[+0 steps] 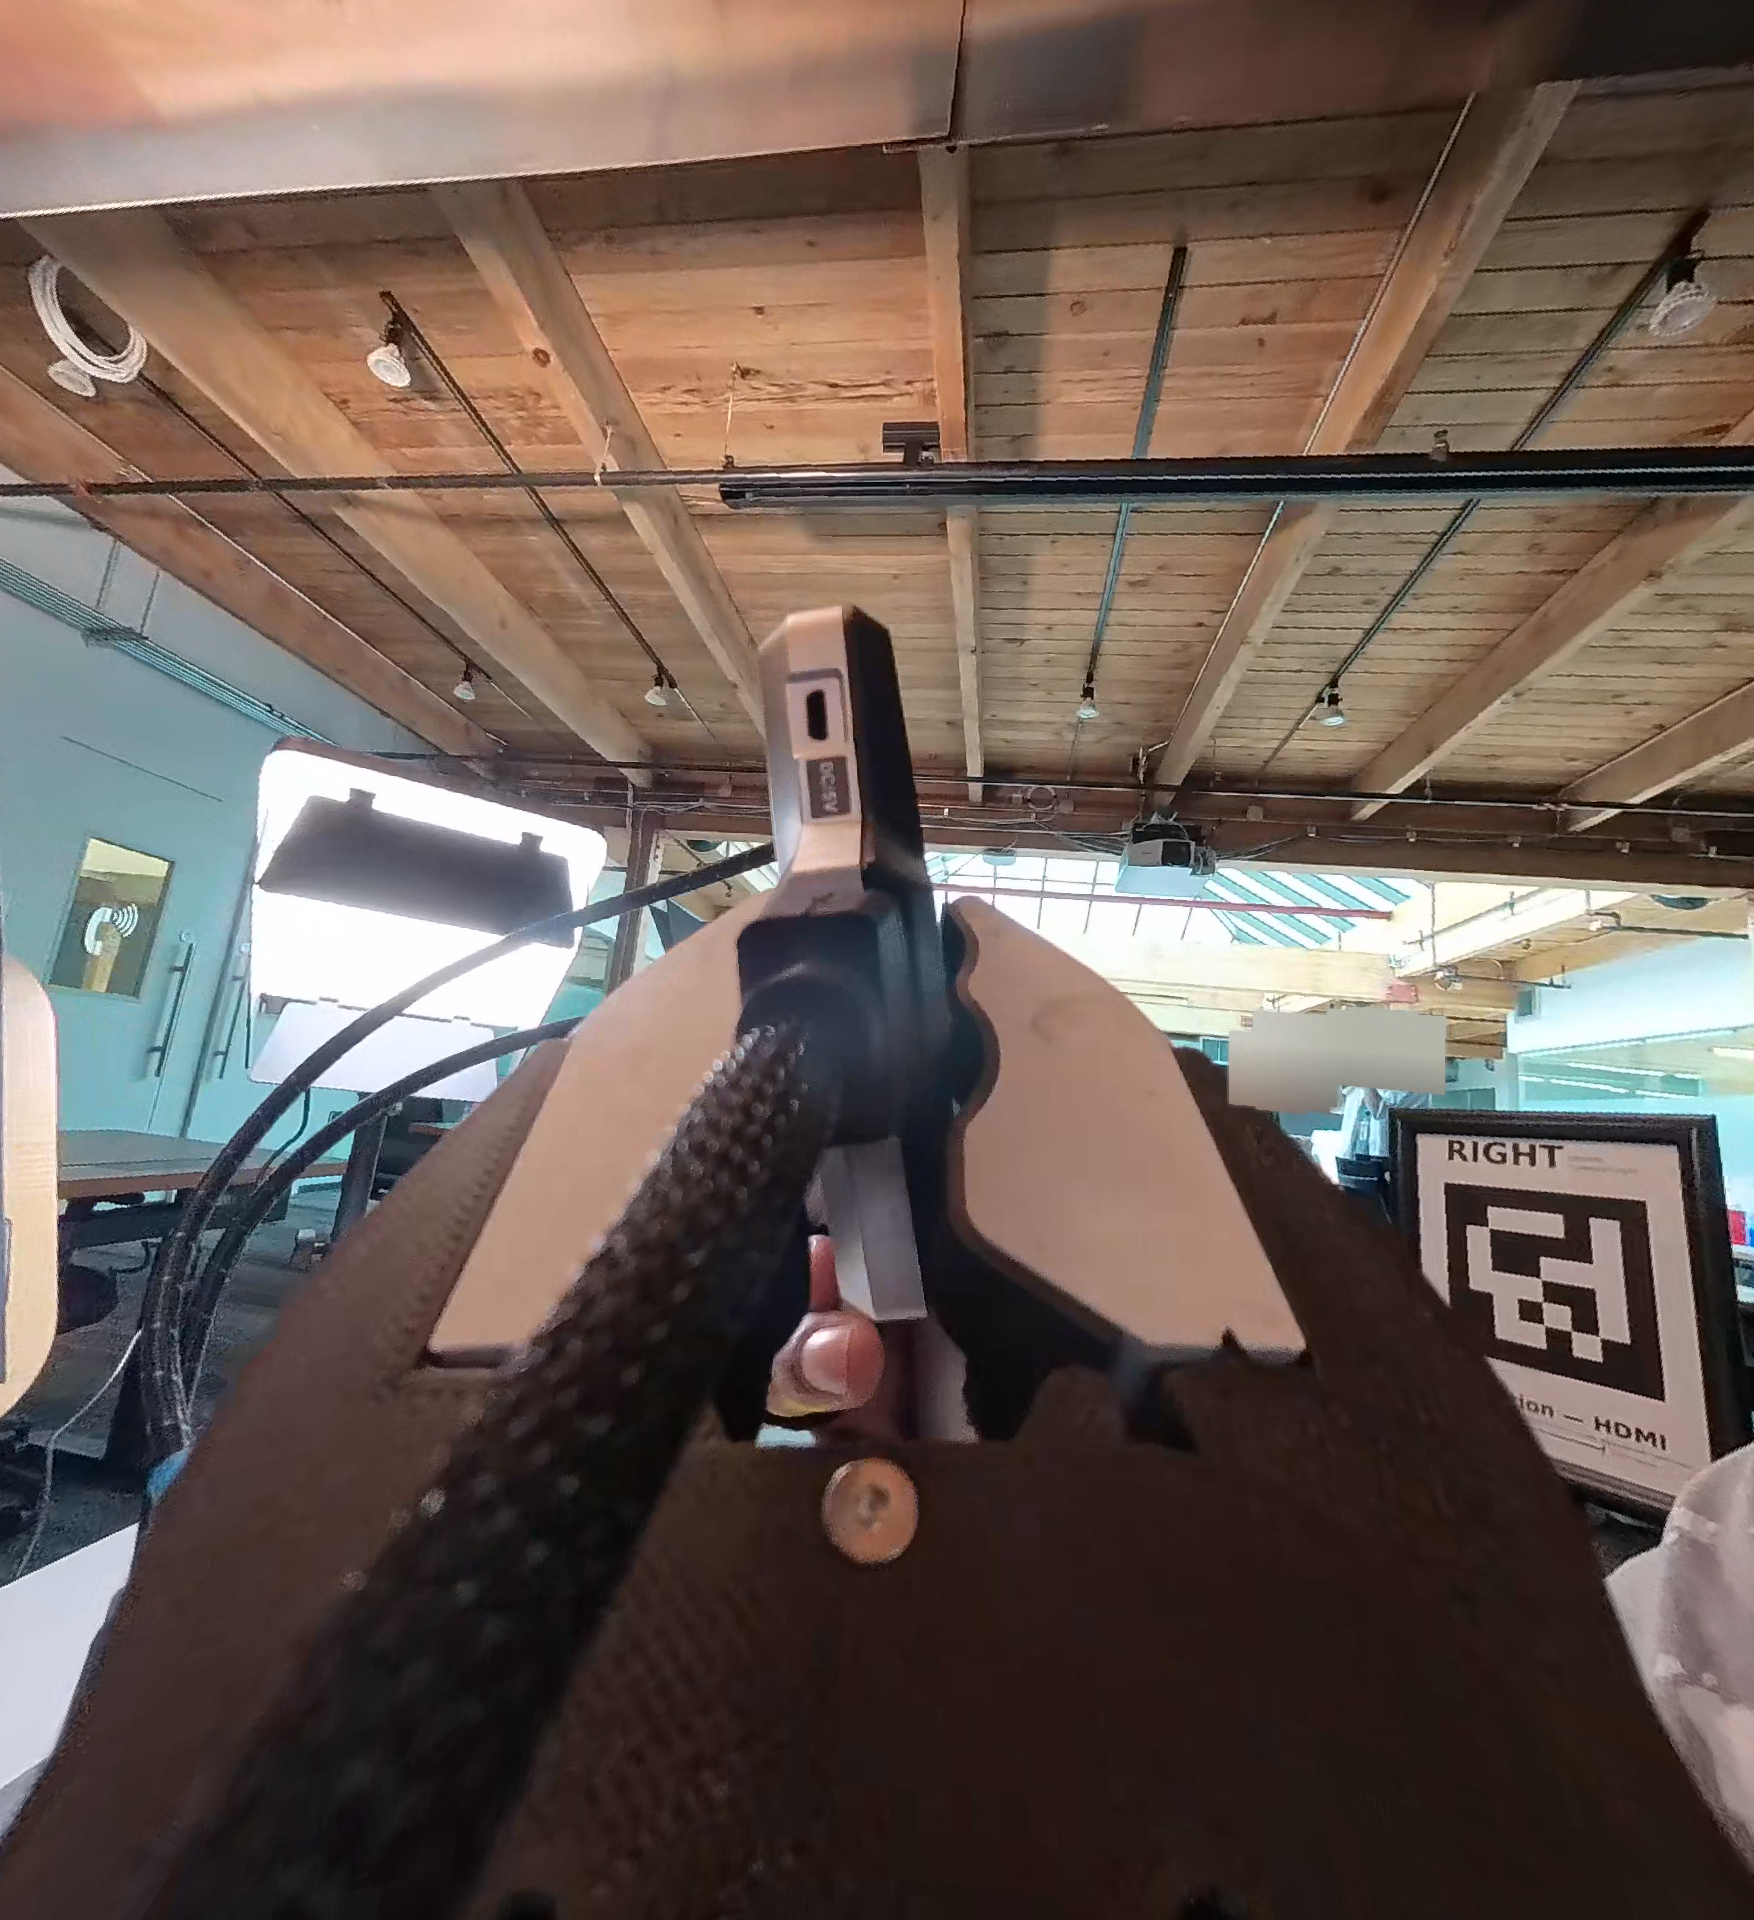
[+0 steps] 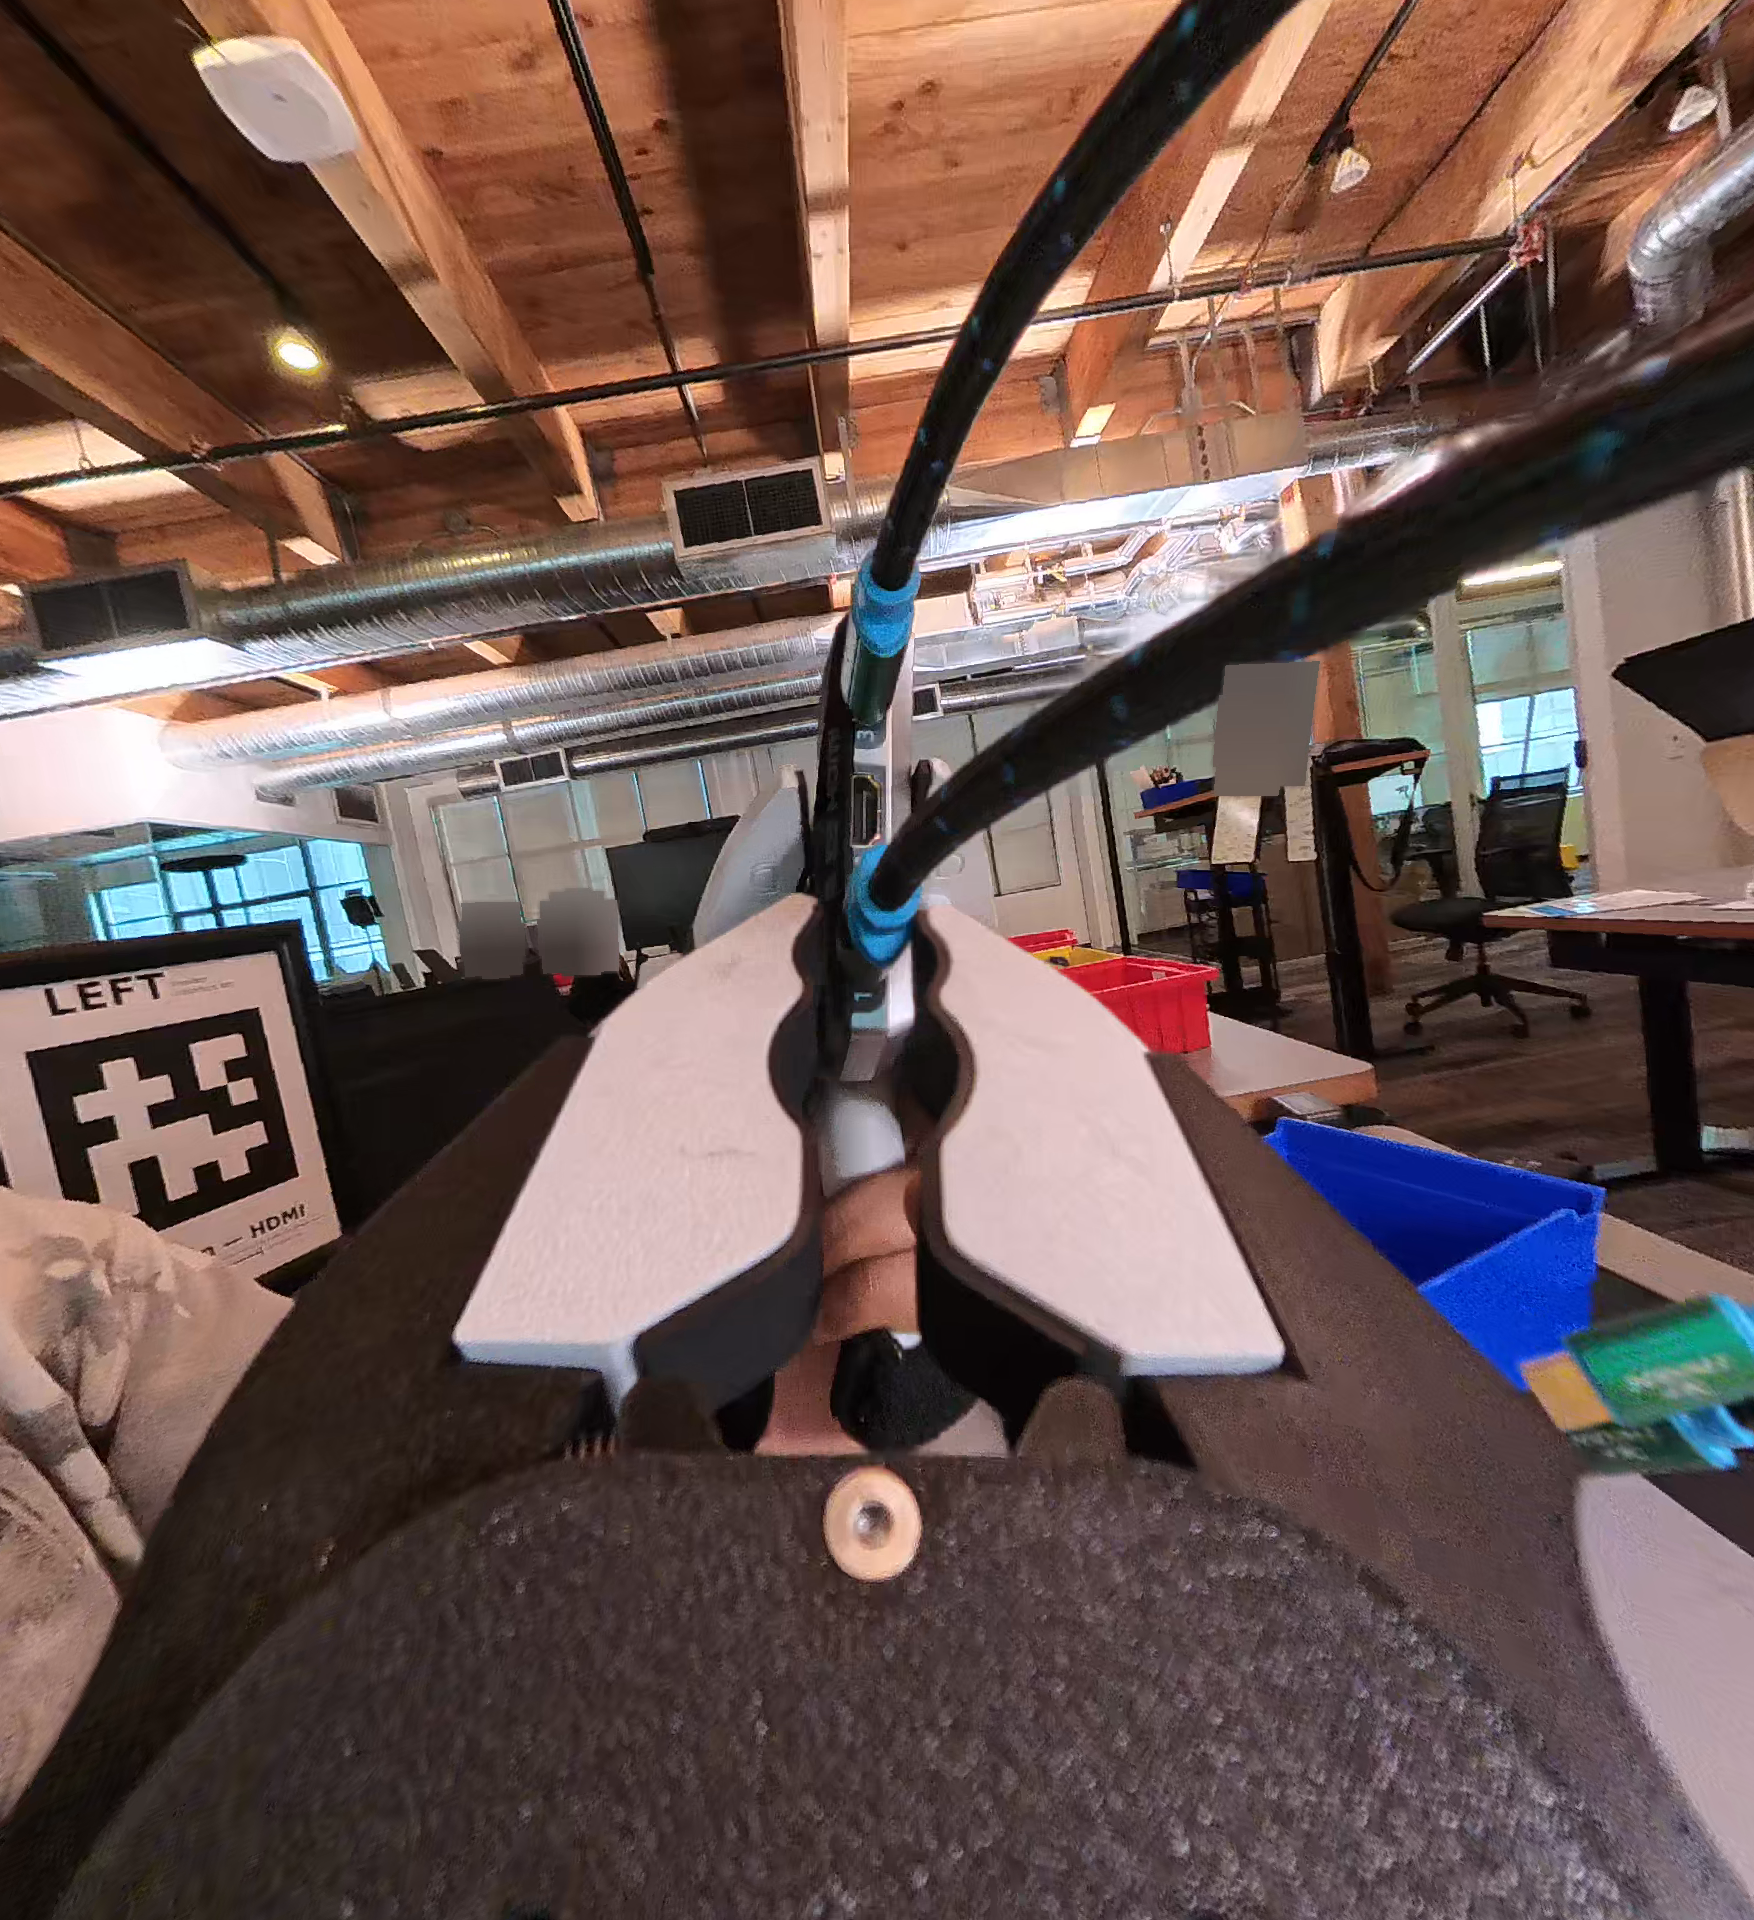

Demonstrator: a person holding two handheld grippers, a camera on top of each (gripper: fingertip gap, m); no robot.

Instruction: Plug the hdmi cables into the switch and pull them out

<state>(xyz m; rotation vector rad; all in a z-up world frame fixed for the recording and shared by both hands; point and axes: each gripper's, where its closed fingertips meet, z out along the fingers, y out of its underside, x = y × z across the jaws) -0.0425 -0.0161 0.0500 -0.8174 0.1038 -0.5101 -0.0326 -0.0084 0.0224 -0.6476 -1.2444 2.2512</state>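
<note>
Left tongs (image 1: 940,935) pinching the switch (image 1: 837,758), a slim silver and black box held on edge and raised toward the wooden ceiling (image 1: 852,312), small side port facing the camera. Thick braided cable (image 1: 644,1247) plugged into the near end of the switch, running back down over the left finger (image 1: 582,1174). Two thinner black cables (image 1: 260,1122) looping down on the left.

Right tongs (image 2: 868,935) pressed together on the same switch (image 2: 878,790) from the other side (seen edge-on here). Two black cables with blue collars plugged in: upper cable (image 2: 966,364) in the far port, lower cable (image 2: 1216,634) in the near port just above the fingertips, one open port (image 2: 865,810) between them. Loose green and blue plug (image 2: 1673,1361) at the right edge, over a blue bin (image 2: 1455,1236) on the desk (image 2: 1725,1683). Framed marker sign (image 2: 156,1091) at the left.
</note>
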